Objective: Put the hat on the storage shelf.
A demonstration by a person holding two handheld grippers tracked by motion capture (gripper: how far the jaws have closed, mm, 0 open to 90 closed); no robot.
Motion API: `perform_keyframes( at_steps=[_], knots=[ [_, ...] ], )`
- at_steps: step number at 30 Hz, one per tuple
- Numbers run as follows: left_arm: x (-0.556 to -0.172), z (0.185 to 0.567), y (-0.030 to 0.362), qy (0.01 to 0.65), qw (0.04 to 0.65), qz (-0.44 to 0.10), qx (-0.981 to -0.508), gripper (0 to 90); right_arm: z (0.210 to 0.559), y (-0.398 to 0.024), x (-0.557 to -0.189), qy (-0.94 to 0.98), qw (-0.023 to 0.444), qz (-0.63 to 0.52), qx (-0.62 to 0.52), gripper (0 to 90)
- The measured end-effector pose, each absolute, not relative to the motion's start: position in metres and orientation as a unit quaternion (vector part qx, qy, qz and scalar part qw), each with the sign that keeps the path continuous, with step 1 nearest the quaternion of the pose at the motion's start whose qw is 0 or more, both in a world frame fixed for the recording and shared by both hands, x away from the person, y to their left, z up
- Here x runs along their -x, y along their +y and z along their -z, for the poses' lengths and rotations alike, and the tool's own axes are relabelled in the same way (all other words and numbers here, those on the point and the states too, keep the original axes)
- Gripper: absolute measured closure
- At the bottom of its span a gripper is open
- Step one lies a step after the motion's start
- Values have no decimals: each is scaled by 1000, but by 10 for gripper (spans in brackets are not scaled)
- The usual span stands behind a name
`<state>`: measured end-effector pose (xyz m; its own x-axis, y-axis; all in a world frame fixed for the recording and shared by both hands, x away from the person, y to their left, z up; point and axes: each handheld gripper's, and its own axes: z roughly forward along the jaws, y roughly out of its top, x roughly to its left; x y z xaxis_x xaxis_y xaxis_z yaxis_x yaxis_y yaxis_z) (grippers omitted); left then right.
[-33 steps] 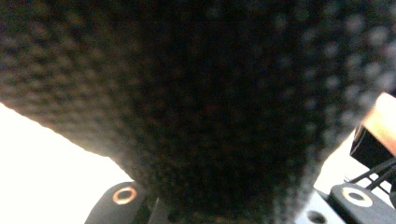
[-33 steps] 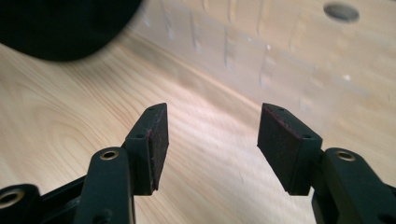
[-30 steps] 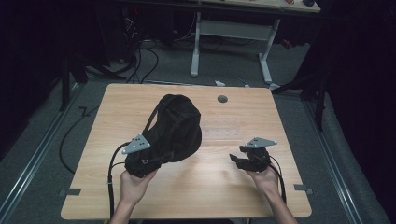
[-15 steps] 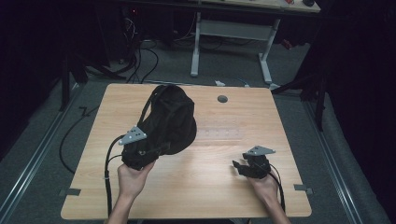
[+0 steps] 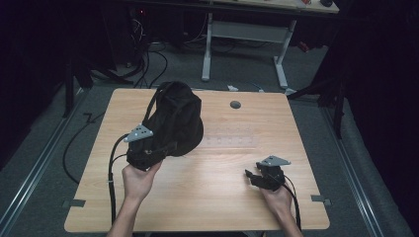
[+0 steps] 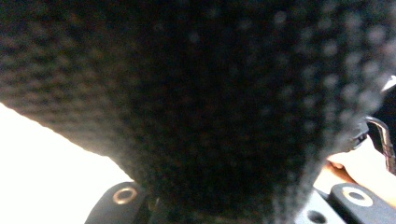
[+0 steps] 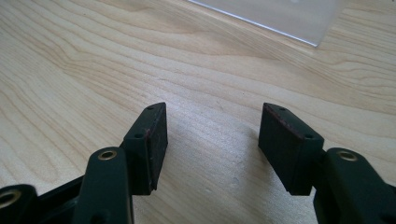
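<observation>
Black bag (image 5: 175,121) pinched at near edge by left gripper (image 5: 148,154), lift/move looks underway w/ set-down left; right gripper (image 5: 257,177) spread, idle well right of bag.

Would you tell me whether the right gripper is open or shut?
Open: the right gripper shows bare table between its parted jaws.

No writing to read anywhere

I find no letters, numbers, brands or signs on the black bag (image 5: 175,121) that my left gripper (image 5: 148,154) has hold of, none on its mesh cloth close up in my left gripper view, none on the wooden table (image 5: 212,192) under my right gripper (image 5: 253,177), and none on the clear strip (image 7: 275,14) lying ahead of it.
</observation>
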<state>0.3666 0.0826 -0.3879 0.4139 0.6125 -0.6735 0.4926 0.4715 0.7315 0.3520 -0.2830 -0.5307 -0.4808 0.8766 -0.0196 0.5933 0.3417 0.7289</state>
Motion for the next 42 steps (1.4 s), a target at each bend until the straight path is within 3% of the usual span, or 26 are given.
perform_keyframes(
  at_steps=[42],
  knots=[
    [-407, 378, 57, 632, 590, -131, -485, 871, 531, -281, -350, 788, 222, -330, -471, 390]
  ],
)
